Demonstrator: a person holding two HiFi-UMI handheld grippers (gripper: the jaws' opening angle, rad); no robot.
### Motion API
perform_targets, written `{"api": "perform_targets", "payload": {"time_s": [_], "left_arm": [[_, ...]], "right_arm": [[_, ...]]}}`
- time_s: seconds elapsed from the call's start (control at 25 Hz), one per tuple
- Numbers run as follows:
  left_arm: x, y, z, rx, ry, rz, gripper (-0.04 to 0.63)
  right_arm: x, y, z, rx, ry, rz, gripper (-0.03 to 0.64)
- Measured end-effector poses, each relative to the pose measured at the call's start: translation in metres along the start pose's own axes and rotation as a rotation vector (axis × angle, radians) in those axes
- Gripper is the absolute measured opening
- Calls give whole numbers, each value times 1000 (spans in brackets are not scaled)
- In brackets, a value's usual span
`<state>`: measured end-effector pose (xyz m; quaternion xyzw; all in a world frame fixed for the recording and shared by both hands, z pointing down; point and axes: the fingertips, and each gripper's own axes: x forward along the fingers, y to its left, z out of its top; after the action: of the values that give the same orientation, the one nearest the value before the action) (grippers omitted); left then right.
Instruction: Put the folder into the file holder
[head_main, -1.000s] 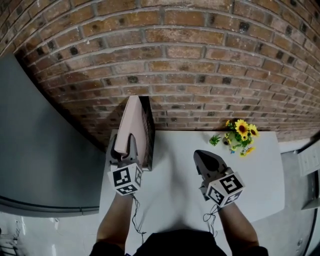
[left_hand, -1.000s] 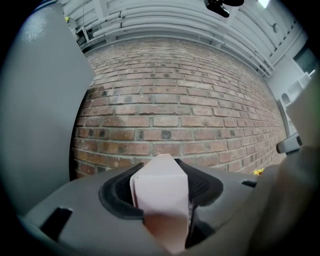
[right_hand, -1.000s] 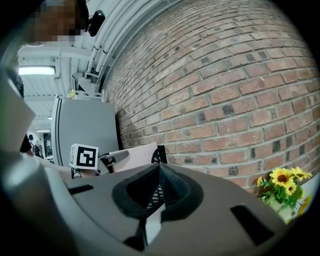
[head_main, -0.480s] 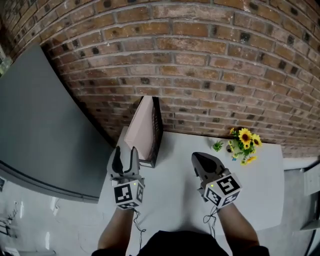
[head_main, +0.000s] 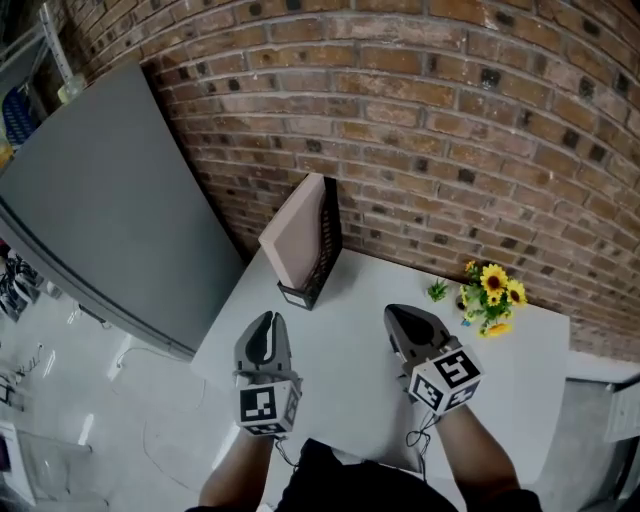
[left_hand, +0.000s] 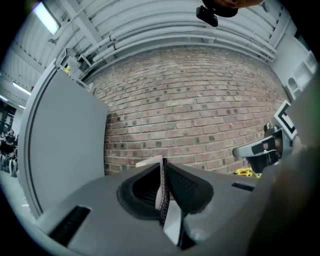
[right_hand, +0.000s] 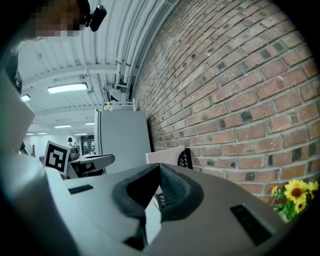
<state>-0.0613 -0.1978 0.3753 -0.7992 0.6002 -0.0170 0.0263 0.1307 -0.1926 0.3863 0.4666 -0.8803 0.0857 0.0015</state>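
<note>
While both grippers are held level over a white table (head_main: 345, 345), a pink folder (head_main: 293, 235) stands inside a black mesh file holder (head_main: 324, 258). The holder is upright at the table's far left corner, close to a brick wall (head_main: 450, 120). The folder's top edge rises above the holder's rim, and neither gripper touches it.

The left gripper (head_main: 266, 322) is near the table's front left edge, well apart from the holder, and points towards the wall. Its jaws have just been closing. In the left gripper view the tips look to be together, or all but together, though the narrow slit between them makes this hard to judge. Nothing is gripped; only the distant holder shows through the slit.

The right gripper (head_main: 402, 315) is over the middle of the table, to the right of the holder and apart from it. Its jaws are fully together and hold nothing.

A small bunch of yellow flowers (head_main: 492, 295) sits at the far right of the table, by the wall. A large grey panel (head_main: 110, 220) stands to the left of the table, reaching back to the wall.
</note>
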Motion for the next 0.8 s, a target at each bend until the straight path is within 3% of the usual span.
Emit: {"api": "perform_targets", "payload": {"time_s": [0.08, 0.44, 0.8], "left_arm": [[-21, -10, -3, 1, 30, 14, 11], [-83, -40, -21, -104, 150, 8, 6], [-104, -59, -23, -137, 119, -107, 6]], "right_arm": [[-8, 6, -3, 12, -2, 34, 3], [-27, 40, -30, 31, 40, 133, 3], [-43, 66, -39, 25, 48, 94, 3]]}}
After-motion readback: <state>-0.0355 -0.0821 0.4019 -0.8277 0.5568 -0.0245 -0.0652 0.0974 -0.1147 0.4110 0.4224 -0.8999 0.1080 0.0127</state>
